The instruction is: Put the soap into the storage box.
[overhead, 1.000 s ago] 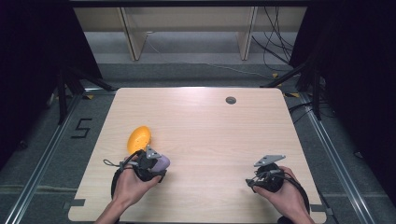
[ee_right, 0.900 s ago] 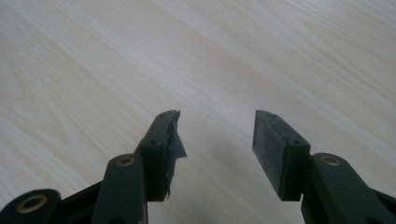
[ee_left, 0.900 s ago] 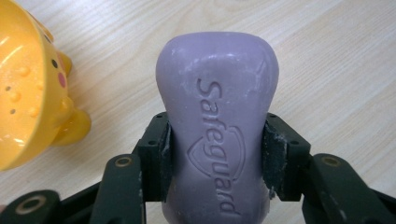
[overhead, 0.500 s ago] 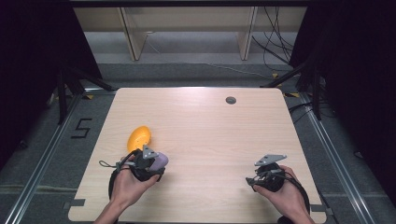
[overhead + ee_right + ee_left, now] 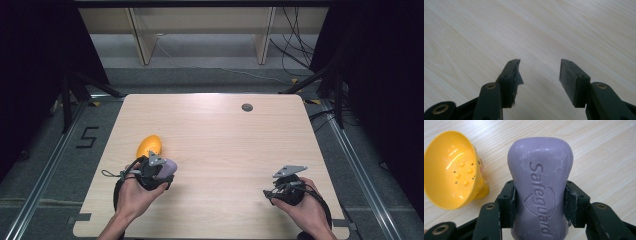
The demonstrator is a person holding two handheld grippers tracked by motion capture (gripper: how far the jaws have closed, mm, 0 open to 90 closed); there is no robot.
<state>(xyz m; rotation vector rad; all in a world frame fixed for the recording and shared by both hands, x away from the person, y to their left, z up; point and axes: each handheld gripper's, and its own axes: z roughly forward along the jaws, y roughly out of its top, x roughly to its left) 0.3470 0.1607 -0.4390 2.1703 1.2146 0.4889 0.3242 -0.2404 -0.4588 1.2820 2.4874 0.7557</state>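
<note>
Your left gripper (image 5: 540,202) is clamped on the purple soap bar (image 5: 540,182), pads pressing its two narrow flanks at the waist, where the bar pinches in. That is the right place to hold it: the waist keeps the bar from sliding forward or back. Judge it as a stiff, fairly dense lump that will not give under the pads, but waxy and likely slippery (white scuffs already mark its face), so keep the squeeze steady and avoid quick swings. In the high view the soap bar (image 5: 166,167) sits in your left gripper (image 5: 159,169) above the desk's (image 5: 225,145) left half, nearer the near edge, with the yellow soap dish (image 5: 149,146) just beyond it, lying on its side. Your right gripper (image 5: 540,72) stands open with nothing between its jaws, near the desk's near right corner.

Count: one soap bar, one soap dish, two grippers.
</note>
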